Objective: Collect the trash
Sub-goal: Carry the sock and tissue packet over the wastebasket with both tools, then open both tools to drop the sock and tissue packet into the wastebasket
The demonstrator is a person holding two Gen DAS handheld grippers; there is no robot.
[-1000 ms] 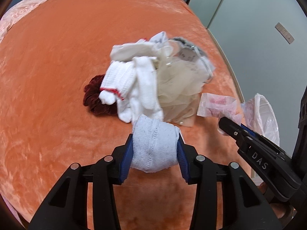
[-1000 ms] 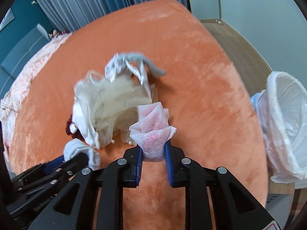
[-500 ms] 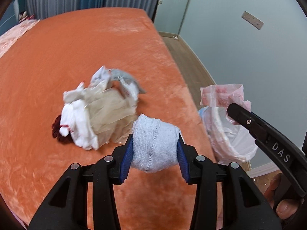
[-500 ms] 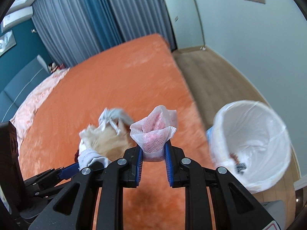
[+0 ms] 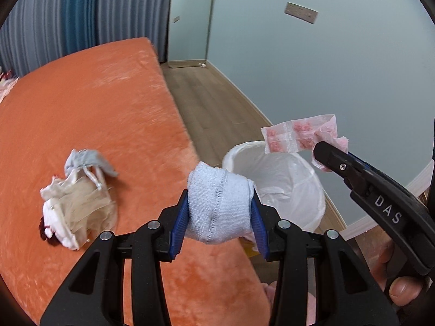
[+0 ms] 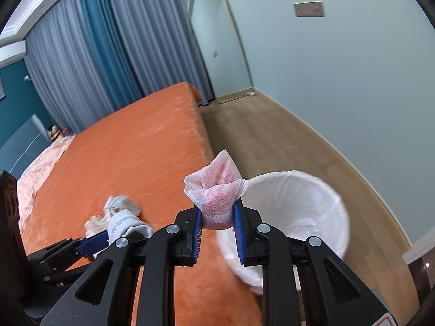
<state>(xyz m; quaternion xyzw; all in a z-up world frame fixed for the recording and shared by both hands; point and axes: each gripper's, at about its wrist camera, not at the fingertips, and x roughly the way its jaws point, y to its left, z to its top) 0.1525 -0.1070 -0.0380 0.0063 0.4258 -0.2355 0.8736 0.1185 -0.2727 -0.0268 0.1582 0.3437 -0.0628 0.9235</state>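
While the left gripper (image 5: 219, 213) clamps a rolled white sock (image 5: 220, 203), the right gripper (image 6: 216, 224), marked "DAS", pinches a pink mesh packet (image 6: 216, 190) above the lined trash bin (image 6: 293, 217) beside the orange bed (image 5: 81, 122).

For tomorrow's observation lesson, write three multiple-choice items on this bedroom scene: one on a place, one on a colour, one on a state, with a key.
1. Where does the lined bin stand?
A. on the bed
B. on the floor beside the bed
C. on a chair

2. What colour is the bed cover?
A. orange
B. green
C. black

3. What is the left hand-held gripper doing?
A. hanging open
B. clamping a rolled white sock
C. gripping a bottle

Key: B, the bin sits on the wooden floor at the bed's edge; A, the plush cover is orange; B, the blue pads press on the sock from both sides.
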